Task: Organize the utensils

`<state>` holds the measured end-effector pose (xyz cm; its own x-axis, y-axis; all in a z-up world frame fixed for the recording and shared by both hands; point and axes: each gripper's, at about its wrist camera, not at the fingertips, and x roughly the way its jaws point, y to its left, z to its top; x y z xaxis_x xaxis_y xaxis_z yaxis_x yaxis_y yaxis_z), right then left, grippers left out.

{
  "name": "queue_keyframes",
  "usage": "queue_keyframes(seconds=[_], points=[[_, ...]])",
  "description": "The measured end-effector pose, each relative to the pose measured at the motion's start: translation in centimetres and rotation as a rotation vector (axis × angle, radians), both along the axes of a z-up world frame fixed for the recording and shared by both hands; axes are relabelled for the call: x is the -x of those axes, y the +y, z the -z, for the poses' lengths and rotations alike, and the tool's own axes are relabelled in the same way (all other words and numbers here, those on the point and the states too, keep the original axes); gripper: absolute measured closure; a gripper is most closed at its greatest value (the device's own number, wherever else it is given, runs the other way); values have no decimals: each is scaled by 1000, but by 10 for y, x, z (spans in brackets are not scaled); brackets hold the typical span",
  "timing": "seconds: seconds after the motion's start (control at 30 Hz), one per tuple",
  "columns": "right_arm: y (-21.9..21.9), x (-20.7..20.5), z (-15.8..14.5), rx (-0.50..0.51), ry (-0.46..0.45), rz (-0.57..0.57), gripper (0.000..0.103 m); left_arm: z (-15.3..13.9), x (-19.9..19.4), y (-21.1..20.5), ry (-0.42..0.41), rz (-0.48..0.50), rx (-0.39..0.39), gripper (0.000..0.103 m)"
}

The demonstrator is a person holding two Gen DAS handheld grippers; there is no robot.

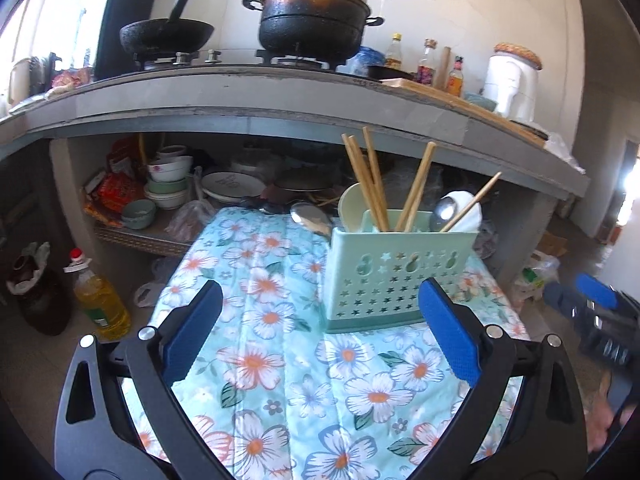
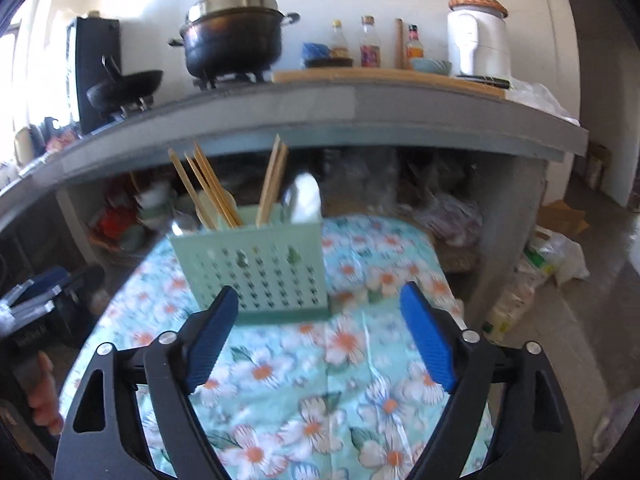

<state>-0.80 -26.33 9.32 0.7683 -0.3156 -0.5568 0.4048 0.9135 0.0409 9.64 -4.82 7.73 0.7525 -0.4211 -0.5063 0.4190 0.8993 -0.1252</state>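
A pale green perforated utensil holder (image 1: 400, 276) stands on the floral cloth of the table (image 1: 280, 360). Several wooden chopsticks (image 1: 372, 184), a cream spoon (image 1: 352, 204), a metal spoon (image 1: 446, 208) and a white spoon (image 1: 468, 210) stick out of it. Another metal spoon (image 1: 310, 216) lies just behind its left side. My left gripper (image 1: 320, 286) is open and empty, short of the holder. In the right wrist view the holder (image 2: 256, 268) is blurred, and my right gripper (image 2: 319, 290) is open and empty in front of it. Each gripper shows at the edge of the other's view.
Behind the table runs a concrete counter (image 1: 280, 100) with a wok, a large black pot (image 1: 316, 20), bottles and a white appliance. The shelf under it holds bowls (image 1: 168, 180) and plates. An oil bottle (image 1: 98, 300) stands on the floor at the left, bags (image 2: 556, 256) at the right.
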Motion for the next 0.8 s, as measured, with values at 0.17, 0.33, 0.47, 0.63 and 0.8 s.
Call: queue_keyframes(seconds=[0.17,0.33,0.47,0.63,0.8], points=[[8,3,16,81,47,66,9,-3,6,-9,-27,-107,-111,9],[8,5,19,100,68,94,7,-4,13,-11,-101,-242,-218,9],[5,5,18,104,75,108,7,-6,11,-7,-117,-289,-260,9],[2,3,19,97,80,118,7,-9,6,0,-99,-310,-253,9],[4,1,18,111,83,119,7,-9,5,2,-89,-320,-239,9]])
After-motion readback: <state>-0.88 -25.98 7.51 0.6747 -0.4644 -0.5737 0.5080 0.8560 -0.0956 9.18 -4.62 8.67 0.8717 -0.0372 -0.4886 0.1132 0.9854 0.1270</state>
